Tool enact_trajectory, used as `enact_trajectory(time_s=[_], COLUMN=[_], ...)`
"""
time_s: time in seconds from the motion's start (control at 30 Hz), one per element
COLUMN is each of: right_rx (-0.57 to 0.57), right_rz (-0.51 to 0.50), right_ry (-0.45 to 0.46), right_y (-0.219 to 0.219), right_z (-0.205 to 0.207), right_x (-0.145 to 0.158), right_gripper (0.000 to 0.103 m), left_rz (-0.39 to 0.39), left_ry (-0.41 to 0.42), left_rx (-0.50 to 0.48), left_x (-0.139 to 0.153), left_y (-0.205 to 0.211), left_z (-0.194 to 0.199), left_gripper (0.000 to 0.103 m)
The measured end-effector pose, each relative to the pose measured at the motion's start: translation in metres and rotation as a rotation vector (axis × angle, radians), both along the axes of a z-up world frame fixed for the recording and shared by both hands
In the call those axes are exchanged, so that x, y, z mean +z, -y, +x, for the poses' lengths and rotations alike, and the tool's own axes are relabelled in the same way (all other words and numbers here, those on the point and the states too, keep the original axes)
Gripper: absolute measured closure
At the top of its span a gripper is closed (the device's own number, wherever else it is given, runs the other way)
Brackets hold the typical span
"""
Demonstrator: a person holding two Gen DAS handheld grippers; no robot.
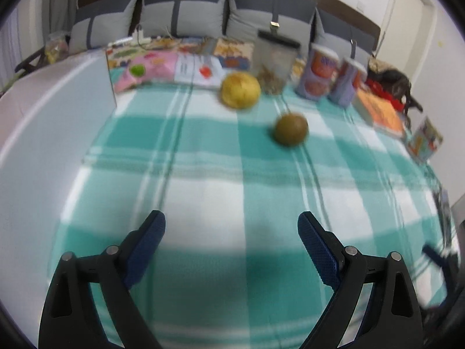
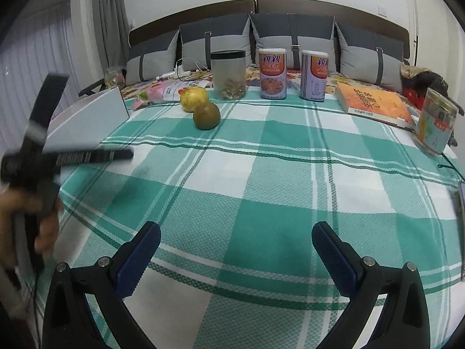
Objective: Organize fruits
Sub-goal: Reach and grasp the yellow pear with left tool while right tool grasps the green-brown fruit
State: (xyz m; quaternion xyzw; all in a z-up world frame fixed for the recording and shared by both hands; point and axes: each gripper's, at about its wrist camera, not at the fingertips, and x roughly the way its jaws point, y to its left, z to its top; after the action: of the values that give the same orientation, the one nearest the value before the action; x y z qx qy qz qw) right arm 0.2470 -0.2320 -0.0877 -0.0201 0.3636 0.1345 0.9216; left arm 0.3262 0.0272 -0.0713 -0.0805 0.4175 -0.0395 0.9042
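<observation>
A yellow fruit (image 1: 240, 90) and a brownish-green round fruit (image 1: 291, 128) lie on the green checked cloth (image 1: 232, 180), far ahead of my left gripper (image 1: 231, 224), which is open and empty. The left wrist view is blurred. In the right wrist view the yellow fruit (image 2: 193, 98) and the brownish-green fruit (image 2: 206, 116) touch each other at the far left. My right gripper (image 2: 236, 235) is open and empty above the cloth (image 2: 261, 174). The left gripper's body (image 2: 43, 157) shows blurred at the left edge, held by a hand.
A white box (image 2: 87, 119) stands at the left. At the back stand a clear jar (image 2: 228, 74), two cans (image 2: 272, 73) (image 2: 314, 74), a snack bag (image 2: 157, 93), an orange book (image 2: 375, 103) and a round tin (image 2: 436, 120). Grey pillows (image 2: 290, 37) line the headboard.
</observation>
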Motion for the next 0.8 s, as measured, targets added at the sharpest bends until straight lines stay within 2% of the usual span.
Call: enact_trajectory(time_s=[0.13, 0.2, 0.27, 0.3, 0.37, 0.5, 0.6, 0.67, 0.73, 0.8], right_rx=[0.008, 0.014, 0.022, 0.026, 0.030, 0.032, 0.032, 0.028, 0.025, 0.025], right_rz=[-0.003, 0.001, 0.000, -0.001, 0.005, 0.009, 0.009, 0.012, 0.012, 0.012], right_ry=[-0.008, -0.019, -0.029, -0.032, -0.036, -0.052, -0.068, -0.073, -0.081, -0.088], right_y=[-0.002, -0.003, -0.005, -0.006, -0.006, -0.005, -0.006, -0.005, -0.005, -0.005], right_z=[0.001, 0.002, 0.003, 0.004, 0.004, 0.006, 0.008, 0.008, 0.009, 0.010], right_x=[-0.006, -0.009, -0.011, -0.011, -0.012, -0.015, -0.017, -0.017, -0.019, -0.020], right_gripper=[0.000, 0.000, 0.000, 0.000, 0.000, 0.000, 0.000, 0.000, 0.000, 0.000], left_rz=[-0.072, -0.066, -0.041, -0.007, 0.064, 0.109, 0.167, 0.175, 0.126, 0.075], left_ry=[0.012, -0.002, -0.024, -0.053, -0.058, -0.047, -0.089, -0.111, -0.101, -0.095], left_rx=[0.020, 0.018, -0.005, -0.032, -0.052, -0.049, -0.030, -0.005, 0.000, -0.003], left_x=[0.012, 0.014, 0.013, 0.010, 0.008, -0.001, -0.019, -0.031, -0.034, -0.034], left_y=[-0.015, -0.015, -0.008, 0.002, 0.019, 0.038, 0.047, 0.046, 0.038, 0.033], left_z=[0.042, 0.069, 0.102, 0.126, 0.154, 0.191, 0.213, 0.221, 0.220, 0.218], left_gripper=[0.009, 0.010, 0.010, 0.010, 0.010, 0.010, 0.010, 0.012, 0.033, 0.036])
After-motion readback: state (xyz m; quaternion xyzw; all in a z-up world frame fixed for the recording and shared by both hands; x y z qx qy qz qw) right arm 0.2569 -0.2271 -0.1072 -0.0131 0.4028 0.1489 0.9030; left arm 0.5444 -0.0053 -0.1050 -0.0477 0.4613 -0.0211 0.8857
